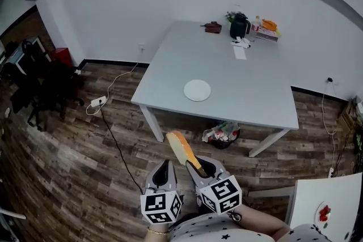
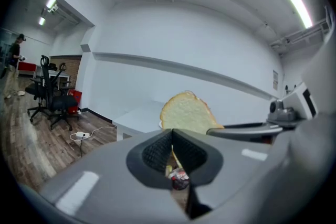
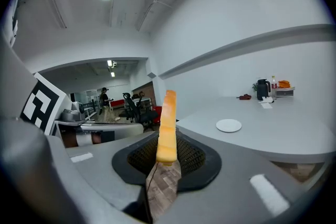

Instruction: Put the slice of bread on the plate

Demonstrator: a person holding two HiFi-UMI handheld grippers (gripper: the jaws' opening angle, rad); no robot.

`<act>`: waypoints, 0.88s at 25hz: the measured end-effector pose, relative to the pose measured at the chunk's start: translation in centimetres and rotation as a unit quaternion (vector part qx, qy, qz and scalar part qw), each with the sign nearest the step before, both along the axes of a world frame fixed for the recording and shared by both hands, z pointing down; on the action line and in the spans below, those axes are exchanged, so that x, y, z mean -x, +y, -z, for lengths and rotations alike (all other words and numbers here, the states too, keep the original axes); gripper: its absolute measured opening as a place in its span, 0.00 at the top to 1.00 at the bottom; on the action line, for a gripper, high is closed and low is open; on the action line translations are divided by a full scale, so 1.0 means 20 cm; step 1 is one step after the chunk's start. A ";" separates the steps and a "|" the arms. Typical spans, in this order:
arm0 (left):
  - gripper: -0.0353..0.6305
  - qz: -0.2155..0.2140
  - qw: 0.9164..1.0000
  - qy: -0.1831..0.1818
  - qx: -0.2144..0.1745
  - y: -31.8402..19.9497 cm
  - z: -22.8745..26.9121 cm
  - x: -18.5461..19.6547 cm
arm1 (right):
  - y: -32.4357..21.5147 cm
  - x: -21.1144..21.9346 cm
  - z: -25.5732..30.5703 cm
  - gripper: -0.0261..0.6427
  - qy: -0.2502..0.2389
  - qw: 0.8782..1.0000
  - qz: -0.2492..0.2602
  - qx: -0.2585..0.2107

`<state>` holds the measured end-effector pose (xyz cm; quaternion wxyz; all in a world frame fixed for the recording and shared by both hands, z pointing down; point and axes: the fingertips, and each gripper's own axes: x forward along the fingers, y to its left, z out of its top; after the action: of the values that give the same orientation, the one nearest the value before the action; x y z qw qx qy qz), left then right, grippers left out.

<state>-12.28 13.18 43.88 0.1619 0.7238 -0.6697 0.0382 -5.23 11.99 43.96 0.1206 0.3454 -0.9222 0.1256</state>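
1. The right gripper (image 1: 199,167) (image 3: 167,157) sits at the lower middle of the head view. Its jaws are closed narrowly on the lower end of the slice of bread (image 1: 184,150) (image 3: 167,126).
2. The slice stands up out of the jaws, tilted toward the upper left in the head view. It shows edge-on in the right gripper view and with its pale face in the left gripper view (image 2: 188,113).
3. The left gripper (image 1: 165,166) (image 2: 172,152) is just beside the right one, on its left. Its jaws are drawn together to a thin slit with nothing between them.
4. The white plate (image 1: 197,90) (image 3: 229,125) lies bare near the front edge of the grey table (image 1: 244,82), well apart from the bread, above it in the head view.
5. A black jug (image 1: 239,26) stands at the table's far edge.
6. A waste bin (image 1: 222,135) sits under the table on the wooden floor (image 1: 85,167).
7. A power strip (image 1: 98,102) lies on the floor at left.
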 end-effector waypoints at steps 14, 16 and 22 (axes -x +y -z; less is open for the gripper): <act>0.94 -0.011 1.000 0.008 0.009 -0.81 -0.01 -0.11 | -0.79 -0.10 0.01 0.83 0.006 1.000 -0.006 -0.001; 0.94 -0.013 1.000 0.008 0.011 -0.90 -0.01 -0.13 | -0.87 -0.12 0.01 0.83 0.005 1.000 -0.007 0.000; 0.94 -0.017 1.000 0.004 0.015 -1.06 -0.04 -0.17 | -1.02 -0.15 -0.01 0.83 0.002 1.000 -0.007 0.007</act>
<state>-8.95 -8.00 44.68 0.1751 0.7325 -0.6562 0.0478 -2.26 -8.45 44.21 0.1242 0.3513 -0.9185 0.1325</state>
